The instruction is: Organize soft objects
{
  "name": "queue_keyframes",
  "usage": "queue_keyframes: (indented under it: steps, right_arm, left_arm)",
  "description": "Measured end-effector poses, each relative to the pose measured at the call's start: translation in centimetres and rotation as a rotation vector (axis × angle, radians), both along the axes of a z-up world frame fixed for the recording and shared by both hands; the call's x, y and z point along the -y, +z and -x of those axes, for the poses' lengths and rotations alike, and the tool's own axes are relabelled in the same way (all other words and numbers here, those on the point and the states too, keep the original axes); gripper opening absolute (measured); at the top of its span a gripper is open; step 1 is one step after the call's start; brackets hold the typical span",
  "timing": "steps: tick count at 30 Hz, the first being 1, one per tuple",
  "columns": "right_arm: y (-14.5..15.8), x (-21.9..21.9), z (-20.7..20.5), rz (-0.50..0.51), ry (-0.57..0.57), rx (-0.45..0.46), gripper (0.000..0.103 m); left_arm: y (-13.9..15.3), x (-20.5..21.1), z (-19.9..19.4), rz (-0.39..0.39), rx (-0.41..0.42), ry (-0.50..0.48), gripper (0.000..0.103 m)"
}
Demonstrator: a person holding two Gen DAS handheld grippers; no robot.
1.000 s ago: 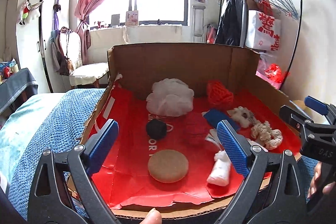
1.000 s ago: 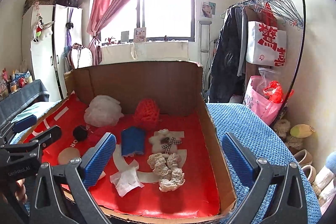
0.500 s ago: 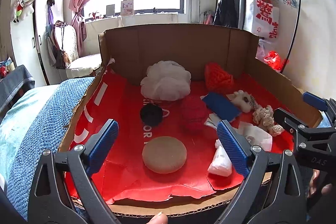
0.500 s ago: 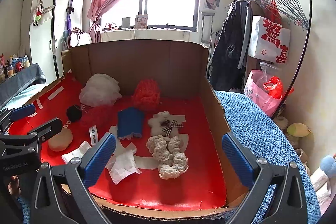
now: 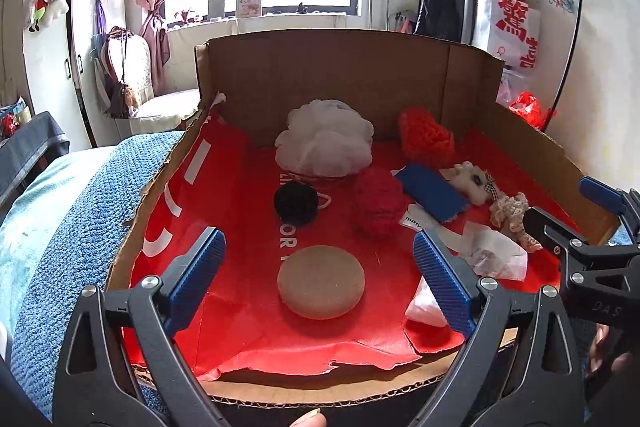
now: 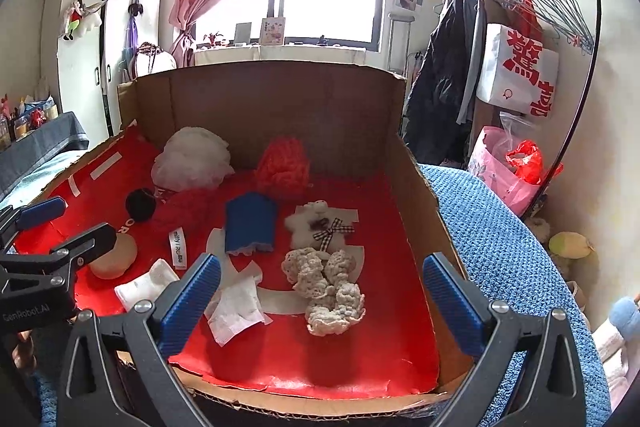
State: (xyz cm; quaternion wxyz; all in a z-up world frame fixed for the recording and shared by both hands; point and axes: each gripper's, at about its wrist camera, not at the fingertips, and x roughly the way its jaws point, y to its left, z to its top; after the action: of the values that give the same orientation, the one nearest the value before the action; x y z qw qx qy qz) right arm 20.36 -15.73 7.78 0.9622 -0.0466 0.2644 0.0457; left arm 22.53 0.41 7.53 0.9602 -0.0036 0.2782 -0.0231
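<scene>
A cardboard box point(image 5: 352, 67) lined in red holds soft objects: a white mesh puff point(image 5: 324, 143), a black ball point(image 5: 296, 203), a red yarn ball point(image 5: 378, 203), an orange knit piece point(image 5: 426, 137), a blue sponge point(image 5: 434, 193) and a tan round sponge point(image 5: 321, 287). My left gripper point(image 5: 320, 281) is open and empty, above the box's near edge, framing the tan sponge. My right gripper point(image 6: 320, 301) is open and empty over a cream crochet piece point(image 6: 324, 291), near a white plush with a bow point(image 6: 316, 223) and white cloths point(image 6: 236, 307).
The box sits on a blue knit blanket point(image 6: 500, 247). A clothes rack point(image 6: 520, 39) with bags stands at the right. A white wardrobe point(image 5: 60, 47) and a chair point(image 5: 132, 83) stand at the left, below a bright window.
Both grippers have risen and tipped downward over the box, so its floor fills more of each view. Both stay open and empty.
</scene>
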Motion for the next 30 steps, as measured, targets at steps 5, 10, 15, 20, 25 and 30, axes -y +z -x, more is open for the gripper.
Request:
queue_keyframes:
  steps: [5,10,15,20,25,30]
  right_arm:
    - [-0.08,-0.03,-0.11,0.003,0.003,-0.003,0.103]
    - [0.00,-0.12,-0.21,-0.007,0.007,0.000,0.103]
    - [-0.06,-0.13,-0.37,-0.009,0.008,-0.004,0.103]
    - [-0.22,-0.21,-0.53,-0.007,0.006,-0.006,0.103]
    - [-0.31,-0.28,-0.54,-0.005,0.006,-0.007,0.103]
    - [-0.28,-0.30,-0.49,-0.005,0.005,-0.007,0.103]
  left_arm:
    - [0.03,-0.06,0.11,-0.008,0.001,0.008,0.096]
    - [0.09,-0.27,0.30,-0.014,0.007,0.016,0.096]
    - [0.08,-0.37,0.23,-0.013,0.005,0.019,0.096]
    - [-0.02,-0.36,0.11,-0.013,-0.003,0.017,0.096]
    - [-0.03,-0.28,0.01,-0.014,-0.004,0.015,0.096]
    - [-0.01,-0.26,0.02,-0.015,-0.003,0.015,0.096]
